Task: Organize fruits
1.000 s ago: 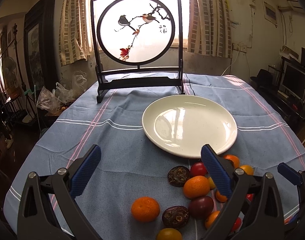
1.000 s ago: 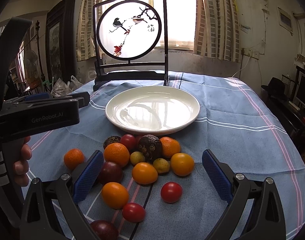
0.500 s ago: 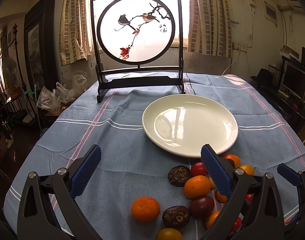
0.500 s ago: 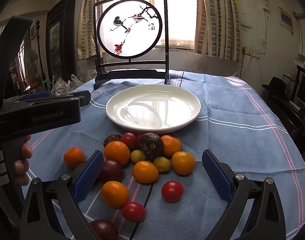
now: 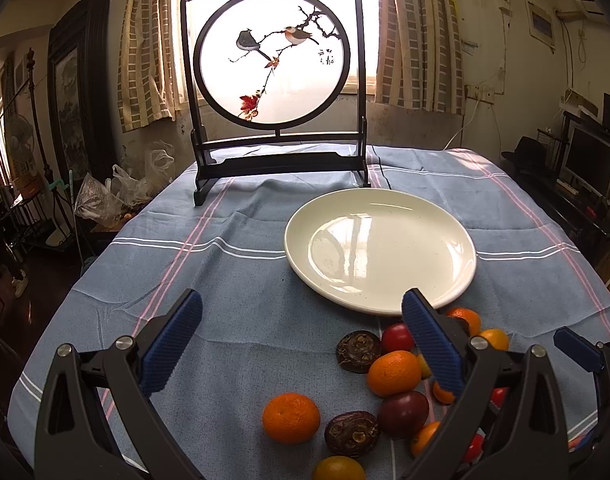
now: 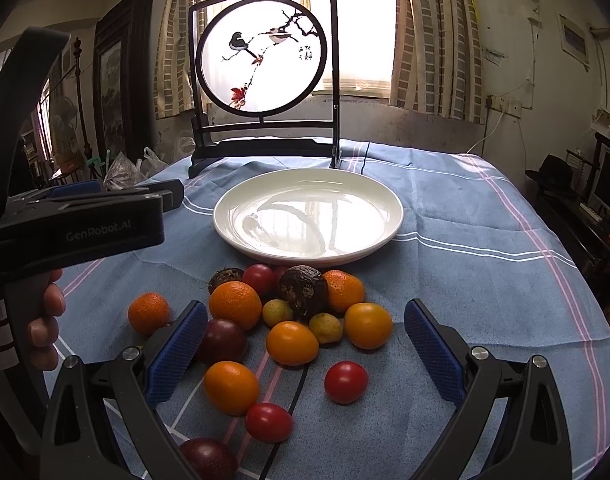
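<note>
Little had shifted since the earlier frames: both grippers kept their wide spread above the cloth, and the right wrist view had only drawn slightly nearer the plate.

The fruits lay in a loose cluster on the blue striped tablecloth (image 6: 485,248), just in front of the white plate (image 6: 389,204), none of them on it. Nearest the plate's rim sat a wrinkled dark fruit (image 6: 303,289) with a red tomato (image 6: 258,278) on its left and a mandarin (image 6: 345,290) on its right. A larger mandarin (image 6: 235,304) rested in front of the tomato, touching a dark purple fruit (image 6: 223,340) beside the right gripper's left pad. A lone mandarin (image 6: 149,313) lay apart at the left edge of the group. Closer to the camera were an orange tomato (image 6: 292,342), another orange one (image 6: 368,325), and a red tomato (image 6: 346,376) a bit apart from the pile.

The right gripper (image 6: 305,350) hung over the cluster, jaws released and holding nothing. The left gripper (image 5: 301,344) was likewise spread and bare, aimed left of the pile, with the lone mandarin (image 5: 291,417) between its pads. A hand (image 6: 45,320) gripped its handle in the right wrist view.

Behind the plate stood a dark-framed round screen painted with birds (image 5: 273,60), in front of a bright curtained window (image 6: 345,20).
</note>
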### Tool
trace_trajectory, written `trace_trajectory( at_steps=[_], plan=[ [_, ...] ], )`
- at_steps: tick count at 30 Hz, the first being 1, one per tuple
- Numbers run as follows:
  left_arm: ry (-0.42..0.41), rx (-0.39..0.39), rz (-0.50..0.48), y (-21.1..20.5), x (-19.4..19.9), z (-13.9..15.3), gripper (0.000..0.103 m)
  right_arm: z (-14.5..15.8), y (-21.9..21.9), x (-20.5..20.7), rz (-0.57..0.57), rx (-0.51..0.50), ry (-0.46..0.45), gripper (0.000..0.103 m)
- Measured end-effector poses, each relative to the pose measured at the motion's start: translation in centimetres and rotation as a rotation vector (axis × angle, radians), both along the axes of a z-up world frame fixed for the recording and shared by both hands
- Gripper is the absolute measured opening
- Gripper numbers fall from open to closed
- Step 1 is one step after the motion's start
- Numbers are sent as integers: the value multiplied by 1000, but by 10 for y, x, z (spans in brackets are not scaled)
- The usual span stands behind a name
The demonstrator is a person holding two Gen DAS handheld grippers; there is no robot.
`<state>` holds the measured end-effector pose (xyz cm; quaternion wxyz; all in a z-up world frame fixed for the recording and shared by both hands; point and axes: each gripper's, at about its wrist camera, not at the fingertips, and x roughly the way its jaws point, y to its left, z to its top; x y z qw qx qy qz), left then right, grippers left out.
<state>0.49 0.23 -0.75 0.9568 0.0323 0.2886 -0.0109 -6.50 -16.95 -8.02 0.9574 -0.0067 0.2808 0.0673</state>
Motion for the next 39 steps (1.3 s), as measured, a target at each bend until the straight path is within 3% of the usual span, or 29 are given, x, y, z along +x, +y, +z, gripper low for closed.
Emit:
trace_trajectory(
  at_steps=[24, 39],
  plan=[
    [-5, 7, -6, 1, 0, -3, 98, 8, 4, -1, 10, -8, 0, 99],
    [-18, 40, -35, 10, -16, -6, 98, 16, -4, -13, 75, 19, 39, 99]
  ],
)
